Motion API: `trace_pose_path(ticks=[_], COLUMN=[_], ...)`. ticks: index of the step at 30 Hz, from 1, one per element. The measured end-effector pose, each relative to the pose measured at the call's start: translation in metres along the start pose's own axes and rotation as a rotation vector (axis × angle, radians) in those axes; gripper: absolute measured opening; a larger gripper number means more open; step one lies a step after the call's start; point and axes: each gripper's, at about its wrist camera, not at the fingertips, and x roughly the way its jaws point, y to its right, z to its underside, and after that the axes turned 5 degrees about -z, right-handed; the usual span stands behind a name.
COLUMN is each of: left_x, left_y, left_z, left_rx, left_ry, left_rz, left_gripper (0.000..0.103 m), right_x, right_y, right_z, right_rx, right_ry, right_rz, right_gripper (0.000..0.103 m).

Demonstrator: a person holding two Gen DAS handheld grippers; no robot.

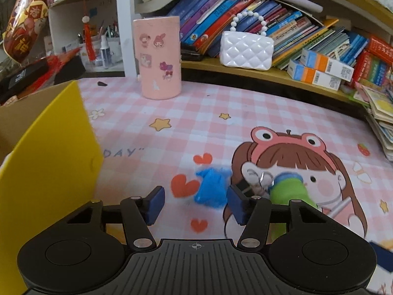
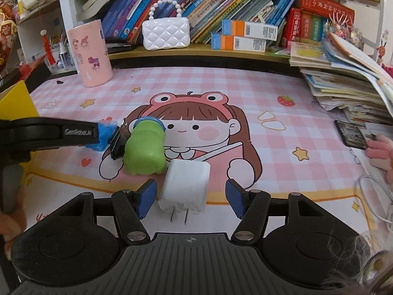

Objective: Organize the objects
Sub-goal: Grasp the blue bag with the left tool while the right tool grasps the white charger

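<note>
A blue fluffy thing [image 1: 211, 188] lies on the pink checked mat [image 1: 196, 123]. It sits between the pads of my left gripper [image 1: 195, 204], close against the right pad, with a gap on the left side, so the gripper is open. Just right of it lies a green soft toy [image 1: 287, 186] with a key ring [image 1: 266, 178]. In the right wrist view the green toy [image 2: 145, 147] lies beside the left gripper's finger [image 2: 73, 131] and a small black piece [image 2: 119, 142]. A white charger plug [image 2: 186, 186] sits between the apart pads of my open right gripper [image 2: 191, 201], prongs toward the camera.
A yellow cardboard box flap [image 1: 49, 159] rises at the left. A pink sticker-covered cylinder [image 1: 161, 56] and a white quilted purse [image 1: 246, 50] stand at the back below shelves of books [image 1: 245, 12]. At right are stacked books [image 2: 343, 86], a hand [image 2: 380, 150] with a phone [image 2: 351, 134] and a white cable [image 2: 368, 196].
</note>
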Motion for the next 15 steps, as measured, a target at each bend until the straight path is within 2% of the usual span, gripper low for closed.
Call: trace_pose_path(ticks=[2,8,10,11,15], left_x=[0.007,0.028,0.027,0.027,0.014], left_y=[0.004,0.013,0.012,0.011,0.005], left_z=[-0.004,-0.005,-0.005,-0.006,-0.005], left_rx=[0.004,0.043,0.042,0.041,0.048], left_ry=[-0.002,-0.034,-0.036,-0.044,-0.033], left_rz=[0.004,0.012,0.026,0.031,0.055], left_gripper=[0.054,0.039,0.031,0.026,0.025], right_x=[0.005,0.017,0.021,0.022,0.024], right_y=[0.001,0.003,0.006,0.007,0.008], right_z=[-0.002,-0.004,-0.005,-0.006,-0.006], right_rx=[0.005,0.009,0.023,0.033,0.046], right_ry=[-0.009,-0.038,-0.055,-0.059,-0.065], right_rz=[-0.013,-0.025,-0.033,-0.04,-0.067], right_gripper=[0.059,0.056,0.056,0.05,0.044])
